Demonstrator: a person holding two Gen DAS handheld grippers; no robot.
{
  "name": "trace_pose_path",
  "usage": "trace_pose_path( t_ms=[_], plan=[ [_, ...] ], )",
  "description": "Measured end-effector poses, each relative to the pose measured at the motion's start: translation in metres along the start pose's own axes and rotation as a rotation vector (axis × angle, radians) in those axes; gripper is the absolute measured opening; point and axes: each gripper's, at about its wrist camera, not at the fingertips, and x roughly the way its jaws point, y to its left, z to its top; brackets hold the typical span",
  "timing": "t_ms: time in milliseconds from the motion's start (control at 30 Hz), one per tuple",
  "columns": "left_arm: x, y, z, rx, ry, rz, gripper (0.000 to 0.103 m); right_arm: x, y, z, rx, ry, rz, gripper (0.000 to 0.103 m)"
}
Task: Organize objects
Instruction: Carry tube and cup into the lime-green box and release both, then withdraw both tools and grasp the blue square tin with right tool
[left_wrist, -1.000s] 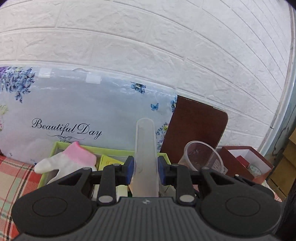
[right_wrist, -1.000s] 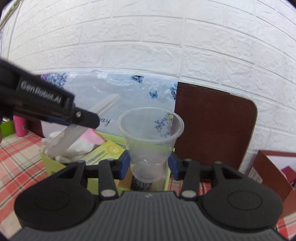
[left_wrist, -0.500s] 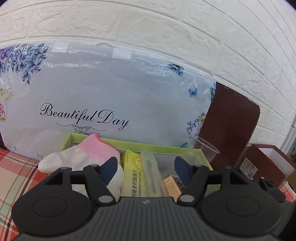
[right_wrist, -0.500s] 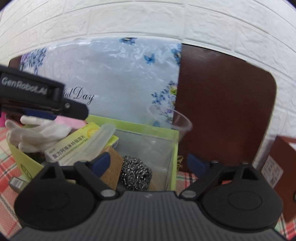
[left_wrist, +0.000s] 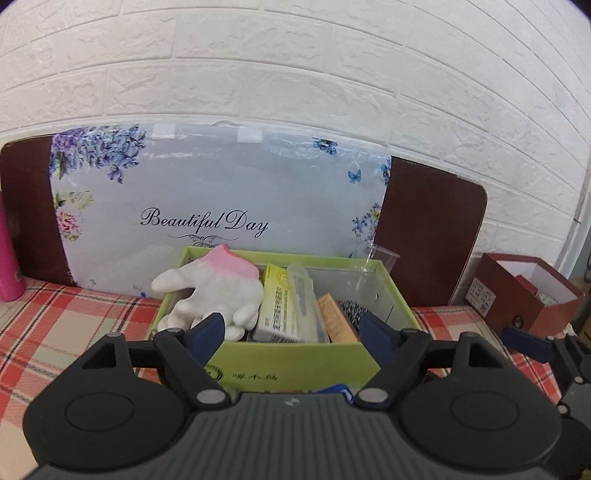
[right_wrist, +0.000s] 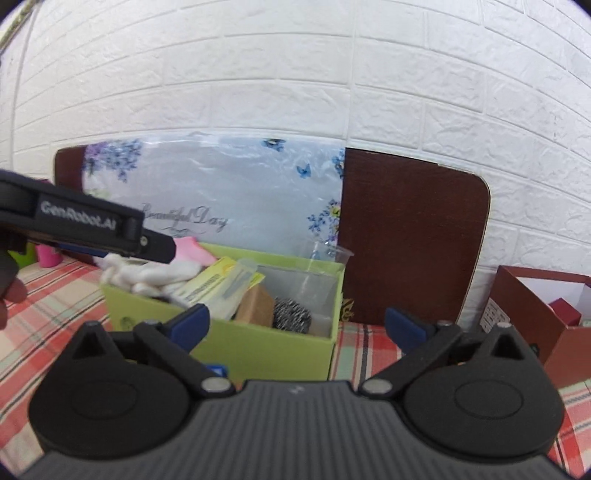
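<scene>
Looking at the green box (left_wrist: 295, 356) on the plaid cloth (left_wrist: 66, 325), pretty much everything is already packed in: a white glove with a pink cuff (left_wrist: 218, 291) draped over the left end, a yellow-green carton (left_wrist: 277, 306), a frosted plastic tube (left_wrist: 304, 295) lying along it, a brown block (left_wrist: 338, 317), a steel scourer (right_wrist: 291, 314) and a clear plastic cup (right_wrist: 325, 262) standing in the far right corner. Both tongs have just been opening and nothing sits between them now: the left gripper (left_wrist: 293, 332) is spread wide in front of the box, and the right gripper (right_wrist: 297, 325) is spread just as wide too. Handling-wise, I'd guess the cup is featherlight and thin-walled, so it would crush or pop out if squeezed hard; pinching low near the base seems safer. The tube looks stiff but slick, so grabbing mid-length makes sense. That glove is soft and floppy, grab anywhere.
</scene>
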Motion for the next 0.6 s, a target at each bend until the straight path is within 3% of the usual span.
trace_pose_path(
  t_ms=[300,600],
  plan=[
    [-0.056,-0.004,-0.058,0.012,0.072,0.022,0.085,-0.080,0.025,-0.030,-0.004,0.042,0.090,0.103],
    [-0.071,0.004,-0.093,0.008,0.120,0.084,0.085,-0.093,0.048,-0.061,0.002,0.088,0.120,0.103]
  ],
)
